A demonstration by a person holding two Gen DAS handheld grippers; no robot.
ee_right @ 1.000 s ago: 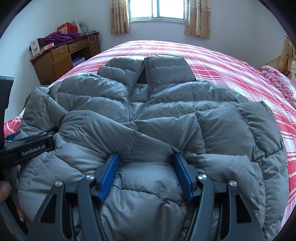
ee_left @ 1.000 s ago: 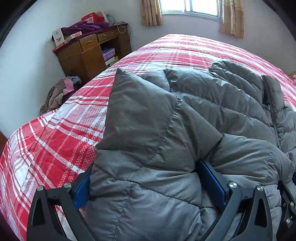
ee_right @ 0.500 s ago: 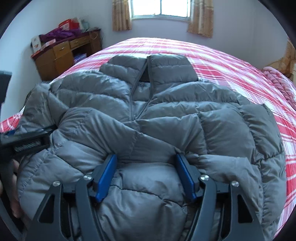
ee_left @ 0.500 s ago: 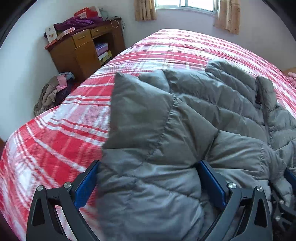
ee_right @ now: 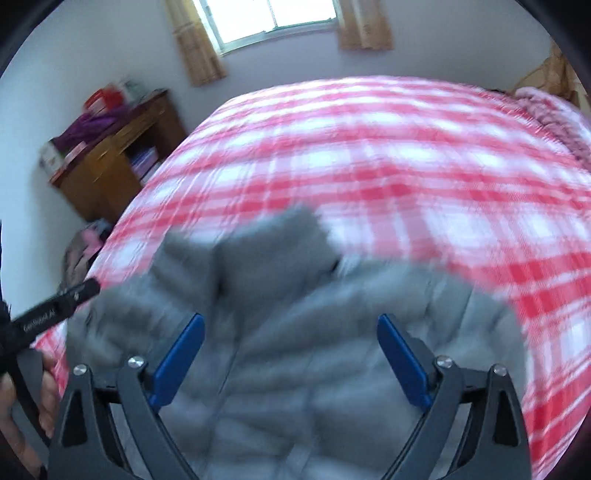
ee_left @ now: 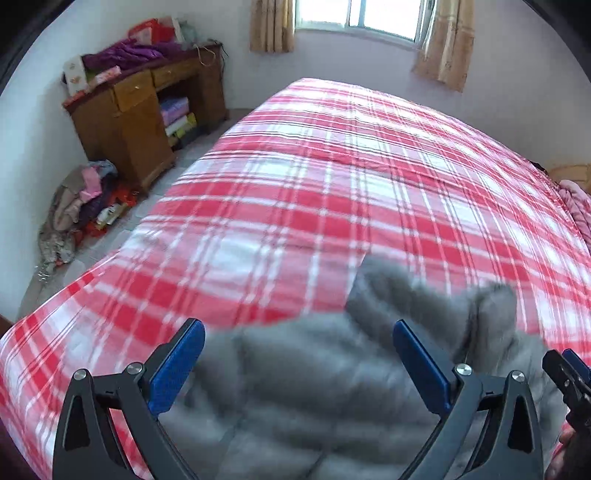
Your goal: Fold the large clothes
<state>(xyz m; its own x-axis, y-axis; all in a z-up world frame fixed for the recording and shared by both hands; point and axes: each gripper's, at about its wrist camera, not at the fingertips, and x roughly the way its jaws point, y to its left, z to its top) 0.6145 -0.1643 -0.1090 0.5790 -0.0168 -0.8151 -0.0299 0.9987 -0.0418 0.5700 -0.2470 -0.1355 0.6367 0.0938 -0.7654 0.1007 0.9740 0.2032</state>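
A grey puffer jacket [ee_left: 332, 376] lies on the red plaid bed [ee_left: 332, 184], blurred by motion, low in both views [ee_right: 295, 332]. My left gripper [ee_left: 295, 365] is open, its blue pads wide apart above the jacket's left part. My right gripper [ee_right: 290, 360] is open too, above the jacket's middle, with the collar [ee_right: 266, 240] ahead of it. Neither holds any fabric. The left gripper's body shows at the left edge of the right wrist view [ee_right: 48, 314].
A wooden desk [ee_left: 140, 110] with clutter on top stands by the left wall. A heap of clothes [ee_left: 77, 206] lies on the floor beside it. A pink blanket [ee_right: 546, 110] lies at the bed's far right. A window [ee_left: 358, 18] is behind the bed.
Both grippers have lifted up and back off the jacket and opened wider. The jacket now sits lower in both views and much more of the bed shows.
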